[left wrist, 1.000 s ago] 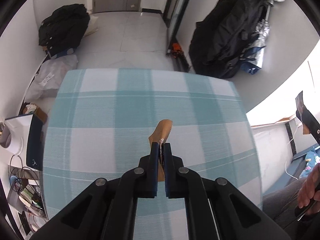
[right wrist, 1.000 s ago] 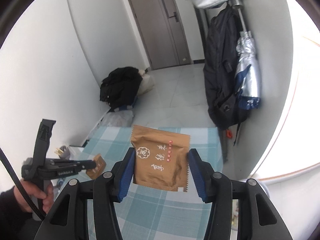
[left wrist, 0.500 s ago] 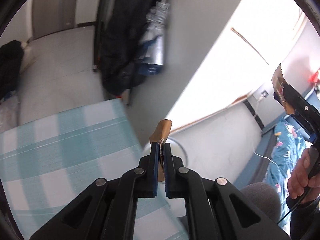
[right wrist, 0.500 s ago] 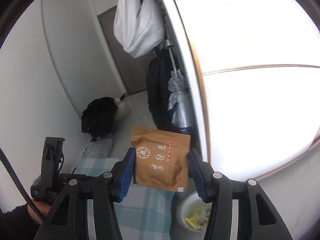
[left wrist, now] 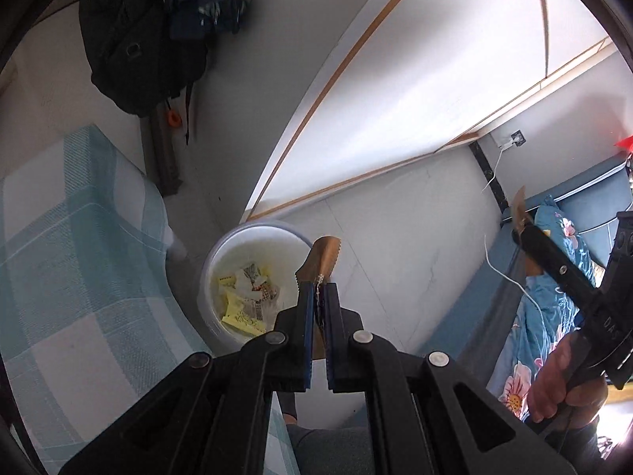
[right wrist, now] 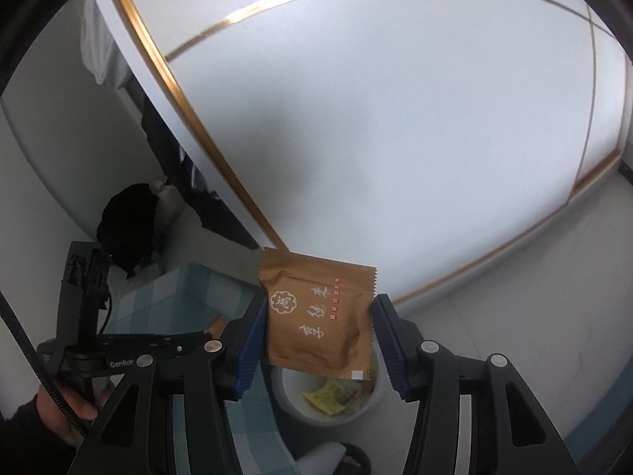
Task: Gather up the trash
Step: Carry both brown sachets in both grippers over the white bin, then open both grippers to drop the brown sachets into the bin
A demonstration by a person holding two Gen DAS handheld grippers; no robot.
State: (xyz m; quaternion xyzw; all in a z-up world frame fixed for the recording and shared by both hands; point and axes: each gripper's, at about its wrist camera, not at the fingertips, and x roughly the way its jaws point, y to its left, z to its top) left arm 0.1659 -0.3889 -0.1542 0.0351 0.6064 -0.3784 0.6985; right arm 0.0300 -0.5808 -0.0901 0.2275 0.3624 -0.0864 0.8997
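Soft, even daylight; right view slightly motion-blurred at upper left; fisheye bending and dark corners throughout.

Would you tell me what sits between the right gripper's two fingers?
A brown snack packet, gripped edge to edge by the right gripper, seen in the right wrist view.

Two grippers: the left gripper (left wrist: 319,301) and the right gripper (right wrist: 318,330). Two brown packets, both held above the bin: one thin brown packet (left wrist: 321,259) edge-on, one flat brown packet (right wrist: 318,318) with printed face showing. One white bin (left wrist: 253,237) on the floor. Several yellow and white wrappers (left wrist: 245,301) inside the bin; exact number cannot be told. One checked tablecloth (left wrist: 71,245) beside the bin. One black backpack (left wrist: 134,47) beyond the bin.
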